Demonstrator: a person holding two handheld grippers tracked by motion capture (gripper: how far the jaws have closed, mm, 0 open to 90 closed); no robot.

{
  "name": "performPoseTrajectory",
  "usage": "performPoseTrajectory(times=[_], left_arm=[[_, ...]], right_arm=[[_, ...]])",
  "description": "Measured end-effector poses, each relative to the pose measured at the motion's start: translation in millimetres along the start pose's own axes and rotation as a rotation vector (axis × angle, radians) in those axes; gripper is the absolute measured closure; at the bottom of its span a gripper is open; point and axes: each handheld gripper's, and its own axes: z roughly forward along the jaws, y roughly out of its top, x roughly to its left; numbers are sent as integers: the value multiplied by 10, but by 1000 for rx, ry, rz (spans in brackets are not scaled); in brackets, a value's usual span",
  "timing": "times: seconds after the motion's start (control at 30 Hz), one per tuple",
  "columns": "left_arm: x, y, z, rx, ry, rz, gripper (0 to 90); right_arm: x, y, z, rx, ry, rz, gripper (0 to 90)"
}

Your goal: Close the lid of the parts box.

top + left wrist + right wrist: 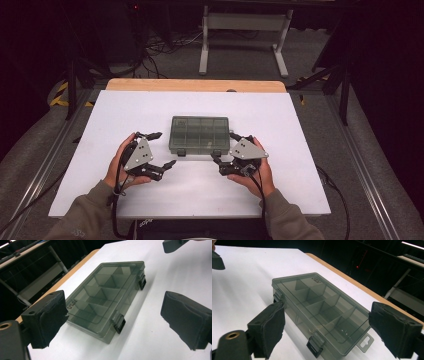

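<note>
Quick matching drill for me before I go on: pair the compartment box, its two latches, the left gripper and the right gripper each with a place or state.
1. compartment box
2. latches
3. left gripper
4. right gripper

a. open, by the box's right near corner
b. lid down, mid-table
c. open, left of the box
d. black, on the box's near side

Pairs: 1-b, 2-d, 3-c, 4-a
</note>
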Motion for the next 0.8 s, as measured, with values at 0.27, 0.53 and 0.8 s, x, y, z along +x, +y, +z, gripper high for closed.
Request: performPoseTrajectory(times=[0.27, 0.53, 0.8], left_arm=[[-41, -11, -89, 5, -3, 16, 74], [-72, -29, -183, -1, 1, 24, 75], [-106, -49, -267, -6, 10, 29, 75]], right_arm=[[33, -1, -77, 5, -5, -11, 140], [70, -31, -166, 14, -15, -21, 140], [82, -78, -237, 21, -21, -19, 139]])
